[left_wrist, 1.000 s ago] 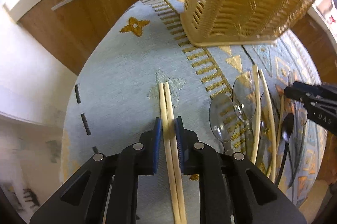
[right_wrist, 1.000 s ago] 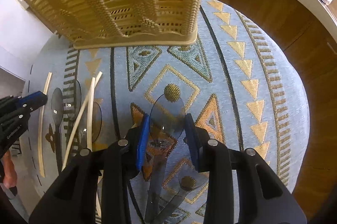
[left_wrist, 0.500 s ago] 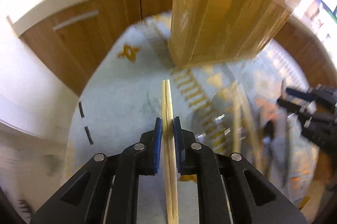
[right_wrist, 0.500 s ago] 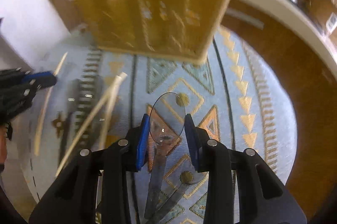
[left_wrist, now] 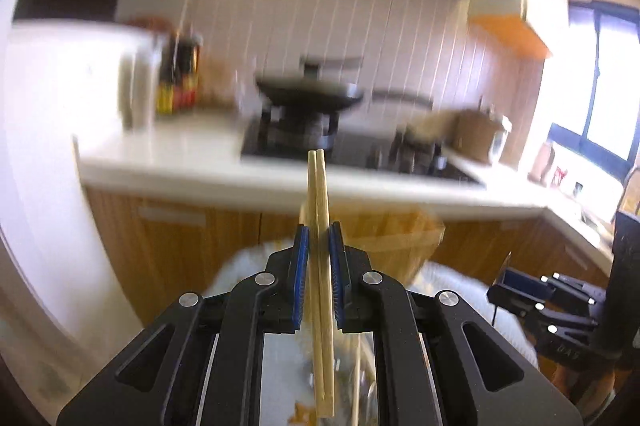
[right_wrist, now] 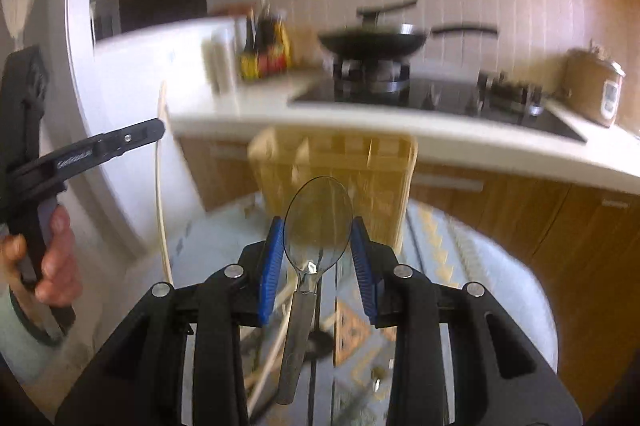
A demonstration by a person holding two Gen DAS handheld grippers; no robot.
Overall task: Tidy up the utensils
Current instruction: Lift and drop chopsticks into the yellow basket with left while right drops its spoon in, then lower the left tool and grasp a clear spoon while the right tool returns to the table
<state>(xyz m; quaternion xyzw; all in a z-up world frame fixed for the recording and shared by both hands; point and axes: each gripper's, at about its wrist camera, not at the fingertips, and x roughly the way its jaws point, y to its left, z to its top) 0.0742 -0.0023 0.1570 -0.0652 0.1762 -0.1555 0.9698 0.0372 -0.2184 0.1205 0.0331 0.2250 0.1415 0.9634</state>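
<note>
With my left gripper (left_wrist: pixel 319 254) clamped tight on two chopsticks (left_wrist: pixel 320 266) and my right gripper (right_wrist: pixel 318 250) pinching a clear spoon (right_wrist: pixel 318 222), both raised above the rug (right_wrist: pixel 472 266), next I must line them over the basket (right_wrist: pixel 360 165) standing there.

Pale wooden chopsticks (left_wrist: pixel 320 226) paired, raised off cloth; clear plastic spoon (right_wrist: pixel 318 222) raised, bowl forward

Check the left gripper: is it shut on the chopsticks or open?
Shut on them. The left gripper has both blue pads pressed against the pair of chopsticks, which stick out ahead, clear of the table.
</note>
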